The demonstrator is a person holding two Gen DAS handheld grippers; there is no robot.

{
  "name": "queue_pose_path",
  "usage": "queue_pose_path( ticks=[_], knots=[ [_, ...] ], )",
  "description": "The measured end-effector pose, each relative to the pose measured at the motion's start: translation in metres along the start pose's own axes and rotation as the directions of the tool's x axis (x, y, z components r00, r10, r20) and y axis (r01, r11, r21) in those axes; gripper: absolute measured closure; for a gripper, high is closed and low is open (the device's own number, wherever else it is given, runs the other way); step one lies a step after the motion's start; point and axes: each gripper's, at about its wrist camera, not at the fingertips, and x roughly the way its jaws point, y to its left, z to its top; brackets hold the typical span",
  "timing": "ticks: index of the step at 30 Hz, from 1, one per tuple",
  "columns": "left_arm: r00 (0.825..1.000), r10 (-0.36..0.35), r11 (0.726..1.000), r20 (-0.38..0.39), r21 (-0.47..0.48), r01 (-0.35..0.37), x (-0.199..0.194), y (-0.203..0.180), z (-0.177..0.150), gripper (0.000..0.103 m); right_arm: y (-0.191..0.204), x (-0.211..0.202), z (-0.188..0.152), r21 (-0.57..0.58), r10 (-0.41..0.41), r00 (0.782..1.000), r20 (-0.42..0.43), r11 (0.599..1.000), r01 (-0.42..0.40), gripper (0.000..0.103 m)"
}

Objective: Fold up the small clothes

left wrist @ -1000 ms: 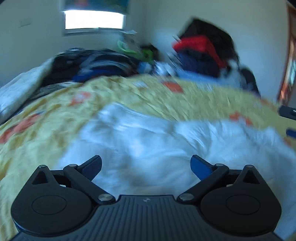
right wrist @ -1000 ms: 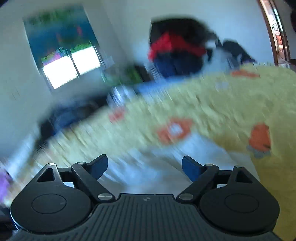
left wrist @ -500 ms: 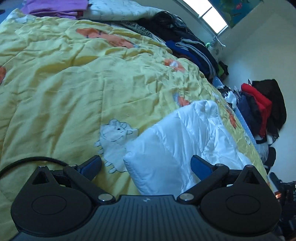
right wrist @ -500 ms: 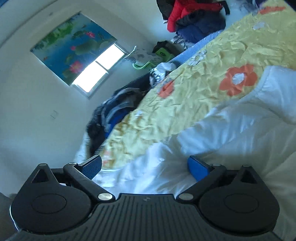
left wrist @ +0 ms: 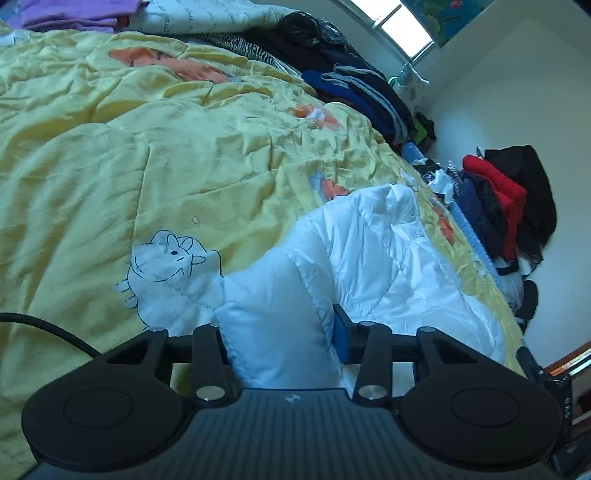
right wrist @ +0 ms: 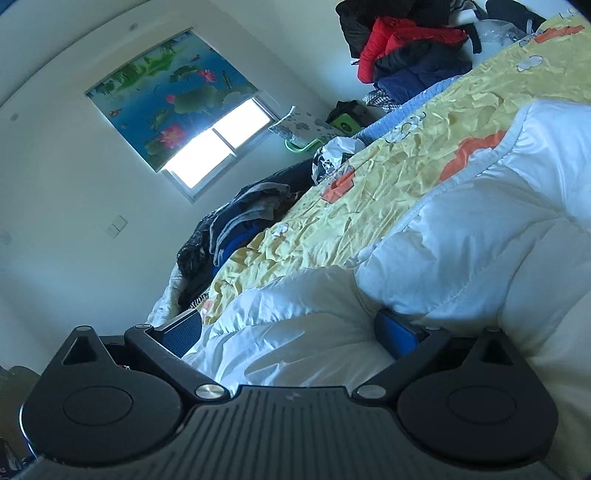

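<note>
A white padded garment (left wrist: 369,258) lies crumpled on the yellow quilt (left wrist: 147,166) of a bed. My left gripper (left wrist: 280,338) is at its near corner. Its jaws are closing, and that puffy corner fills the whole gap between the pads, pinched from both sides. In the right wrist view the same white garment (right wrist: 480,240) spreads across the lower right. My right gripper (right wrist: 291,332) is low over it and wide open. A fold of white cloth lies between its fingers, and the right blue pad (right wrist: 395,336) rests against the cloth without gripping.
Dark folded clothes (left wrist: 362,92) and a purple stack (left wrist: 74,14) line the quilt's far side. A heap of red and dark clothes (left wrist: 509,199) lies by the wall beyond the bed edge. A black cable (left wrist: 48,328) crosses the quilt at left. A window (right wrist: 218,147) is behind.
The left jaws, wide apart half a second ago, have come together on the garment's corner. Both views have rolled and dropped closer to the bed. The right gripper has sunk slightly onto the cloth.
</note>
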Motion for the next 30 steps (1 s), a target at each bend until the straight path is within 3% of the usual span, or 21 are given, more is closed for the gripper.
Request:
queue_pose_path(
  ticks=[2, 5, 7, 10, 13, 16, 19, 21, 23, 24, 25, 26, 28, 30],
  knots=[
    [1.000, 0.012, 1.000, 0.023, 0.027, -0.013, -0.006, -0.007, 0.000, 0.072, 0.000, -0.001, -0.001, 0.000, 0.002, 1.000, 0.003, 1.000, -0.002, 0.000],
    [0.996, 0.016, 0.995, 0.083, 0.097, -0.024, -0.021, -0.024, -0.001, 0.081, -0.002, 0.000, -0.001, 0.004, 0.009, 1.000, 0.008, 1.000, -0.009, 0.000],
    [0.992, -0.018, 0.985, 0.128, 0.173, -0.004, -0.036, -0.042, -0.002, 0.082, -0.003, -0.002, -0.001, 0.011, 0.018, 1.000, 0.013, 1.000, -0.018, 0.000],
    [0.977, -0.080, 0.944, 0.198, 0.330, 0.011, -0.060, -0.078, -0.011, 0.083, -0.008, -0.006, -0.001, 0.038, 0.044, 0.999, 0.029, 0.998, -0.045, 0.000],
    [0.954, -0.170, 0.879, 0.247, 0.476, 0.034, -0.084, -0.116, -0.028, 0.083, -0.016, -0.010, 0.000, 0.087, 0.084, 0.995, 0.053, 0.992, -0.088, 0.000],
    [0.929, -0.274, 0.788, 0.247, 0.612, 0.070, -0.100, -0.154, -0.054, 0.083, -0.025, -0.014, 0.000, 0.142, 0.127, 0.988, 0.083, 0.980, -0.137, 0.000],
    [0.898, -0.396, 0.633, 0.194, 0.766, 0.113, -0.112, -0.192, -0.092, 0.090, -0.034, -0.018, 0.000, 0.200, 0.168, 0.979, 0.118, 0.961, -0.189, 0.000],
    [0.865, -0.479, 0.510, 0.150, 0.849, 0.135, -0.119, -0.209, -0.123, 0.090, -0.041, -0.020, 0.001, 0.247, 0.197, 0.971, 0.136, 0.942, -0.225, 0.000],
    [0.846, -0.526, 0.427, 0.094, 0.889, 0.166, -0.124, -0.220, -0.146, 0.090, -0.046, -0.020, 0.005, 0.312, 0.221, 0.966, 0.132, 0.916, -0.252, 0.000],
    [0.844, -0.530, 0.406, 0.077, 0.897, 0.173, -0.125, -0.224, -0.154, 0.090, -0.052, -0.022, 0.007, 0.374, 0.248, 0.959, 0.141, 0.883, -0.283, 0.000],
    [0.849, -0.525, 0.404, 0.061, 0.896, 0.186, -0.126, -0.225, -0.158, 0.090, -0.064, -0.026, 0.009, 0.468, 0.284, 0.943, 0.175, 0.818, -0.333, 0.000],
    [0.860, -0.509, 0.419, 0.042, 0.884, 0.205, -0.125, -0.224, -0.159, 0.090, -0.074, -0.029, 0.010, 0.548, 0.311, 0.928, 0.207, 0.749, -0.373, 0.000],
    [0.885, -0.465, 0.492, 0.042, 0.843, 0.218, -0.119, -0.214, -0.154, 0.087, -0.090, -0.035, 0.013, 0.643, 0.345, 0.908, 0.237, 0.645, -0.413, 0.000],
    [0.915, -0.396, 0.586, 0.075, 0.788, 0.189, -0.108, -0.193, -0.145, 0.071, -0.092, -0.040, 0.018, 0.664, 0.365, 0.907, 0.212, 0.627, -0.407, 0.000]
  ],
)
